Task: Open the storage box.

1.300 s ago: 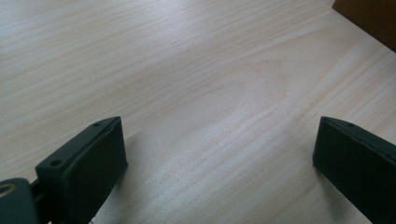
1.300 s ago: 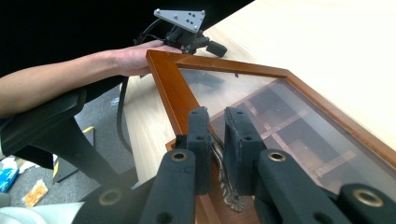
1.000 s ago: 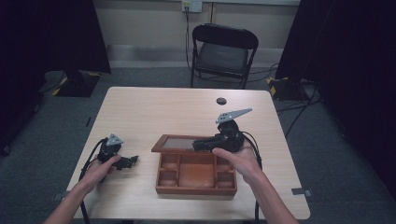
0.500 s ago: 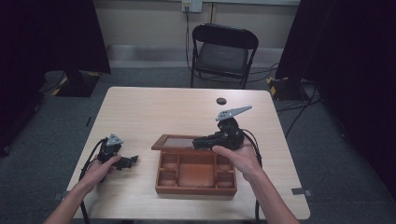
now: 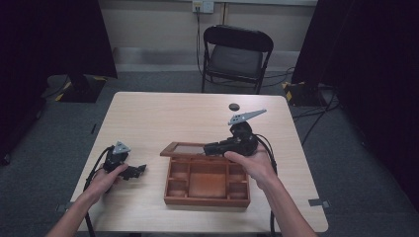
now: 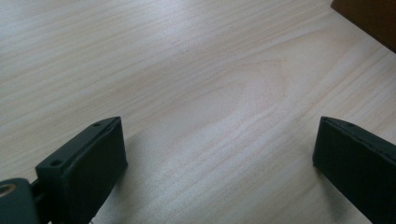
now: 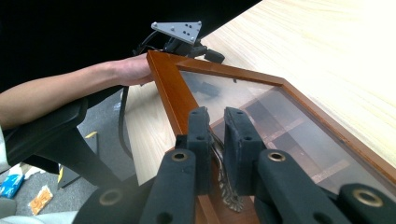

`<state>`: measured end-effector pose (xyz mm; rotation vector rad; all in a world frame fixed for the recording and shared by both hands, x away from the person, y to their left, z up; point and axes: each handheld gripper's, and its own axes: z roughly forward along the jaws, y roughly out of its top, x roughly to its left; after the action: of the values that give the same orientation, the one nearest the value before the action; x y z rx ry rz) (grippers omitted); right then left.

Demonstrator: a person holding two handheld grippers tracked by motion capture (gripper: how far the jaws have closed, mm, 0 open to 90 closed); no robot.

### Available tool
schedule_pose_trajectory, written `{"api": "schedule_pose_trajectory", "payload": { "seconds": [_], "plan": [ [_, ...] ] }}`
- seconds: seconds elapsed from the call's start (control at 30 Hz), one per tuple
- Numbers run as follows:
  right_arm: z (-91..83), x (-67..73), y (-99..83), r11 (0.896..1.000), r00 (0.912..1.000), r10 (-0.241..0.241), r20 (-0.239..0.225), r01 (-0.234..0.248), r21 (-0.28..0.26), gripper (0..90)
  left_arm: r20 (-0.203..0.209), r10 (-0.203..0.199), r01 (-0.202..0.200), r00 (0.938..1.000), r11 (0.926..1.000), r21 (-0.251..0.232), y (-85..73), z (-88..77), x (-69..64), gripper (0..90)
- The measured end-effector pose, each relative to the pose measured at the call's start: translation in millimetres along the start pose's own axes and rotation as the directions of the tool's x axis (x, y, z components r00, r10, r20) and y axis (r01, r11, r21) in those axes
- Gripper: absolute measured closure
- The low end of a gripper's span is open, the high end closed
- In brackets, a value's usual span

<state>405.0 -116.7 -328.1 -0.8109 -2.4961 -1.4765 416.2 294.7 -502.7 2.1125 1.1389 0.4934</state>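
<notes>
We note a black folding chair (image 5: 237, 54) beyond the table (image 5: 163, 113), and a small dark round object (image 5: 233, 106) near its far edge.

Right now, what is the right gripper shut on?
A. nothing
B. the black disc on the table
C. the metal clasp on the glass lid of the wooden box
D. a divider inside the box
C: in the right gripper view the right gripper pinches the clasp on the lid.

Right gripper (image 7: 215, 140) closed (left gripper (image 6: 215, 158) agape)
</notes>
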Motion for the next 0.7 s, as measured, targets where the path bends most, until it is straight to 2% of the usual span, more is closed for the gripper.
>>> {"api": "schedule_pose_trajectory", "payload": {
  "seconds": [0.57,0.7],
  "plan": [
    [-1.3,-4.3,7.1,1.000,0.9995,0.029,-0.010,-0.029,0.011,81.4,0.001,-0.003,0.003,1.0000,1.0000,-0.003,-0.1,0.2,-0.3,2.0],
    [-1.3,-5.7,10.4,0.999,0.9994,0.031,-0.015,-0.030,0.032,81.5,0.001,-0.002,0.002,1.0000,1.0000,-0.002,0.0,0.2,-0.2,1.9]
  ]
}}
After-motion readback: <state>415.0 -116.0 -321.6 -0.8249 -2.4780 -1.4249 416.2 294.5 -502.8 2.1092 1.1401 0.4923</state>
